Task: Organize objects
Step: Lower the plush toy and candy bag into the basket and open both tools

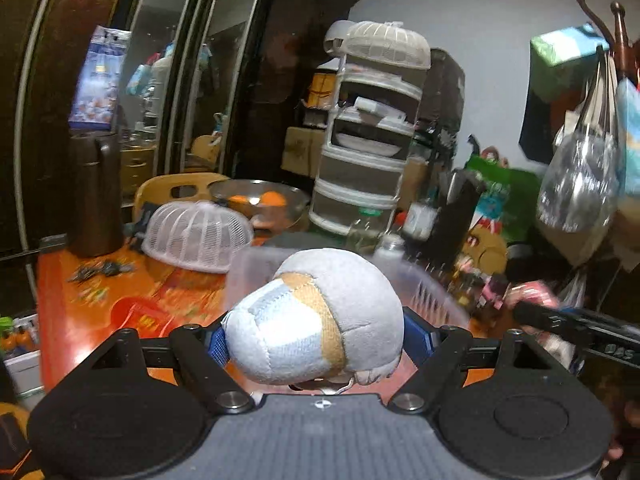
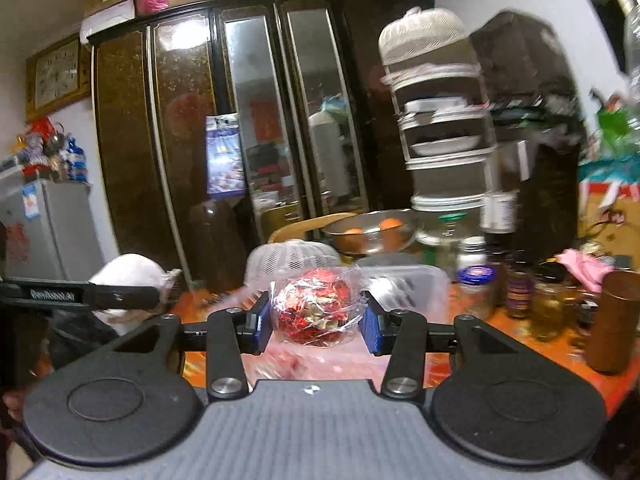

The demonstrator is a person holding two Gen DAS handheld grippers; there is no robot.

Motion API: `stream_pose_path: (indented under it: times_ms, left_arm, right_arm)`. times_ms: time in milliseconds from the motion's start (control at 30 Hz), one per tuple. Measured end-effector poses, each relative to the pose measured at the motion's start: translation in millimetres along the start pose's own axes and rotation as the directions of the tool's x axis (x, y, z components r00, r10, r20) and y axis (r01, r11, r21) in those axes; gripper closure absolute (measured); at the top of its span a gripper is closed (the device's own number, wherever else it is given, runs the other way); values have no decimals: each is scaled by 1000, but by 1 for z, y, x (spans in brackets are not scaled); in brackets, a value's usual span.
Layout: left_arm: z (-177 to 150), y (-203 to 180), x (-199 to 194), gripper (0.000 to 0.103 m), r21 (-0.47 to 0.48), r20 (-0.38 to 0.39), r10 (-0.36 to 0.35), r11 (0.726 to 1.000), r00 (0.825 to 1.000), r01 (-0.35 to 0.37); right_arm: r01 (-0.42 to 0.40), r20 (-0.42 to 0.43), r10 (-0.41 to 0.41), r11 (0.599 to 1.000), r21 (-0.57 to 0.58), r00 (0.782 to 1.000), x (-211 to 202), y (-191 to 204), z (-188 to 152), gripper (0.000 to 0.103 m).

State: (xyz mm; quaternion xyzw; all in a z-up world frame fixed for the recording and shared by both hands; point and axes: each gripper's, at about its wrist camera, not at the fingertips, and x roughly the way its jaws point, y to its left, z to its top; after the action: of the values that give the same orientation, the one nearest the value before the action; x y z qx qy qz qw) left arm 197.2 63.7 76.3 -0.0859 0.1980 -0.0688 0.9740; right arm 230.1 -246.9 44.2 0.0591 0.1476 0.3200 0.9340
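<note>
My left gripper is shut on a grey plush toy with pale blue and tan patches, held above the orange table. A clear plastic bin sits just beyond it. My right gripper is shut on a red and gold ornament ball wrapped in clear plastic, held above the table in front of the same clear bin. The plush toy shows at the left of the right wrist view. The right gripper's black body shows at the right of the left wrist view.
On the orange table stand a white mesh food cover, a metal bowl with oranges, a dark jug, a tiered white rack, and several jars and bottles. A brown cylinder stands at the right. A dark cabinet is behind.
</note>
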Motion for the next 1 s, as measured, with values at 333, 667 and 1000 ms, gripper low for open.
stream_pose_path:
  times_ms: [333, 667, 1000]
  left_arm:
    - [34, -17, 120, 20, 24, -235, 26, 999, 972, -21]
    - [11, 2, 199, 20, 5, -393, 65, 998, 917, -69]
    - [7, 0, 200, 20, 56, -365, 96, 995, 926, -81]
  right_arm:
    - [96, -218, -107, 993, -61, 970, 107, -19, 34, 55]
    - [138, -443, -161, 987, -83, 882, 181, -32, -1, 55]
    - [145, -455, -185, 982, -121, 871, 192, -25, -9, 54]
